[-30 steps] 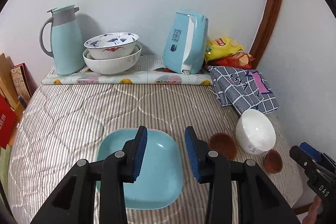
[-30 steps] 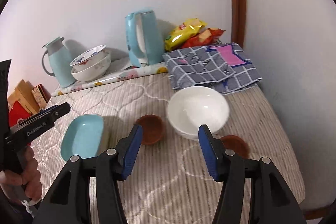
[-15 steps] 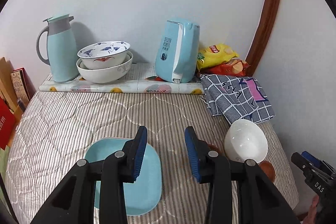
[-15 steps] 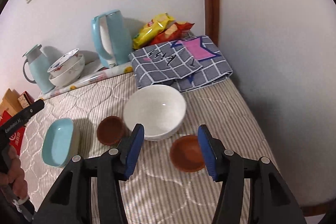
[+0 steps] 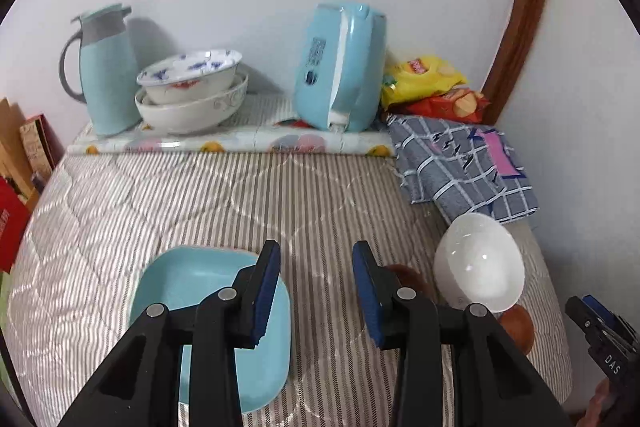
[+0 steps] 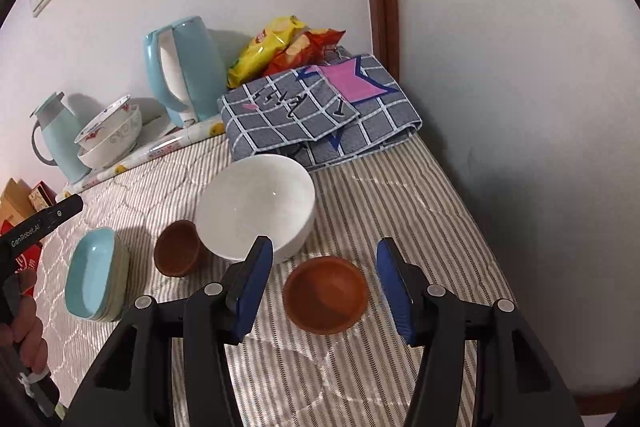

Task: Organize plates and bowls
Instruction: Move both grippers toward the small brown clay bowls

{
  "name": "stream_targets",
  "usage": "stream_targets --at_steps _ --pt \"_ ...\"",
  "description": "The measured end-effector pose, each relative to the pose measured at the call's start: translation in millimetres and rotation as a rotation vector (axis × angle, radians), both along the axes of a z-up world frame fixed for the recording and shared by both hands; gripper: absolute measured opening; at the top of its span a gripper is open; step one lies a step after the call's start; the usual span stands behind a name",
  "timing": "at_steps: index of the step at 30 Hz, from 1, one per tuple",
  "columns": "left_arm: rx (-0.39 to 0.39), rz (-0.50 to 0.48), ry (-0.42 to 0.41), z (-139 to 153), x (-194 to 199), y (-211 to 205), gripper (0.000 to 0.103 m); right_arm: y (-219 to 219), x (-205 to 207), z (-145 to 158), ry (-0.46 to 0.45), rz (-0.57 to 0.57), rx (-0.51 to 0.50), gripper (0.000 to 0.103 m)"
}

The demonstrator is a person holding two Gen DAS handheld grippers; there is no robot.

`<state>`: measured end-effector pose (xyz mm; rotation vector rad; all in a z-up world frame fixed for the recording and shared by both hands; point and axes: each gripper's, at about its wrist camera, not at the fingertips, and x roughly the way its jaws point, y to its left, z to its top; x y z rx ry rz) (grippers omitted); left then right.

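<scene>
A light blue square plate [image 5: 192, 291] lies on the striped quilt at front left, also in the right wrist view [image 6: 90, 279]. A white bowl [image 6: 256, 205] sits near the right edge [image 5: 480, 267]. One small brown bowl [image 6: 326, 293] lies between my right gripper's open fingers; another brown bowl [image 6: 178, 247] sits left of the white bowl. Two stacked patterned bowls [image 5: 192, 91] stand at the back. My left gripper [image 5: 316, 295] is open and empty, above the blue plate's right side. My right gripper [image 6: 324, 287] is open and empty.
A teal thermos jug [image 5: 104, 67] and a blue kettle [image 5: 340, 67] stand at the back on a rolled mat [image 5: 232, 143]. Snack bags [image 5: 432, 87] and a checked cloth [image 5: 464, 163] lie back right. Walls close off the back and right. Boxes [image 5: 20, 167] stand at left.
My right gripper has moved forward and right, bringing the near brown bowl between its fingers. My left gripper has shifted slightly, the blue plate staying below it.
</scene>
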<state>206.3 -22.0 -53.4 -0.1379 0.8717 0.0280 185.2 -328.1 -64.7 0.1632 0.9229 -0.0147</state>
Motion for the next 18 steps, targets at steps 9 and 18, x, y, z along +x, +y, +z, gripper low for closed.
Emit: stream_targets --at_steps 9,18 --pt "-0.018 -0.002 0.046 -28.9 14.0 -10.0 0.036 -16.5 2.8 -28.3 0.038 -0.032 0.006 0.054" --pt "-0.04 0.0 0.075 -54.7 22.8 -18.3 0.036 -26.6 5.0 -62.9 0.113 -0.025 0.019 0.05"
